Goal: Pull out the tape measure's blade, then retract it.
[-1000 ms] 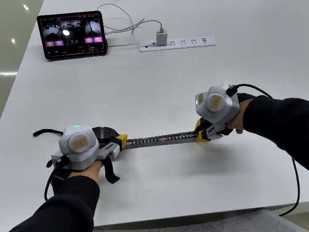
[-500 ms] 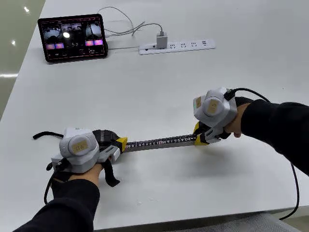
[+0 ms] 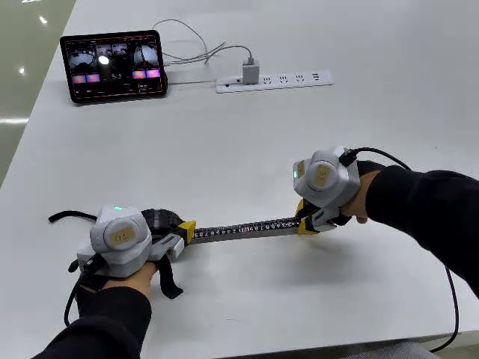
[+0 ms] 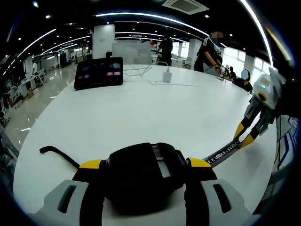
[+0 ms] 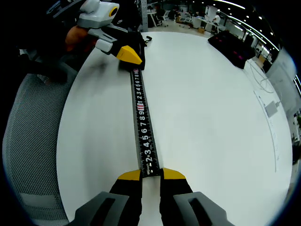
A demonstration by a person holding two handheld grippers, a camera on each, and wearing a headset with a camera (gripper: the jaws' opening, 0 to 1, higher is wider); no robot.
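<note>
Head view: clamps case (image 3: 159, 221) in left gripper (image 4: 146, 164), near left on table (image 3: 247, 134) | pinches blade (image 3: 243, 227) tip in right gripper (image 5: 150, 174), to the right | looks blade-out, retract likely next | needs right gripper eased left toward case, blade straight

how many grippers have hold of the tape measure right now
2. The left gripper clamps the black case at the left end; the right gripper pinches the tip of the pulled-out blade at the right end.

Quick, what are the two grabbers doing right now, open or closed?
Left gripper: closed on the black round tape measure case.
Right gripper: closed on the tip of the black numbered metal blade.
</note>
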